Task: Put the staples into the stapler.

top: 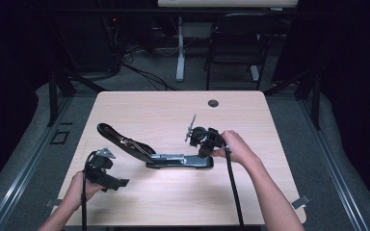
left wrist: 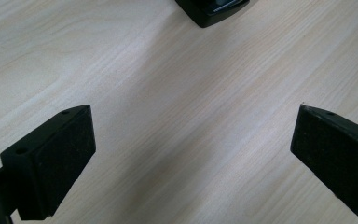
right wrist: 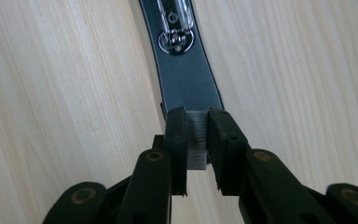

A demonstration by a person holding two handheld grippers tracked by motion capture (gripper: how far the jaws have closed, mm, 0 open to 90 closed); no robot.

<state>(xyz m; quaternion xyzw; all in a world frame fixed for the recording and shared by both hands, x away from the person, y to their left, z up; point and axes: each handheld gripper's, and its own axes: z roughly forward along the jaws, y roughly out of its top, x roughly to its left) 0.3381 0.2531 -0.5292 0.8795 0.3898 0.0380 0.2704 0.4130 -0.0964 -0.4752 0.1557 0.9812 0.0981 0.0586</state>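
Light wood table [top: 173, 202], grommet hole [top: 213, 103] near far edge, folding chair [top: 236, 43] beyond. Opened black stapler [top: 154, 154] lies mid-table, top arm swung up to the left, base flat. Right gripper [right wrist: 196, 140] at base's right end, jaws clenched on a block of staples [right wrist: 197, 137] just above the base. Left gripper [left wrist: 191, 149] near front-left, jaws spread wide, holding nothing, apart from the stapler.

Two black jaws of the left gripper [left wrist: 193, 154] rise from the bottom corners, set wide apart, their flat pads facing each other across bare pale wood. Nothing lies between them. The table [left wrist: 168, 93] runs beneath with slanting grain. At the far edge, right of centre, sits the corner of a black object [left wrist: 212, 10].
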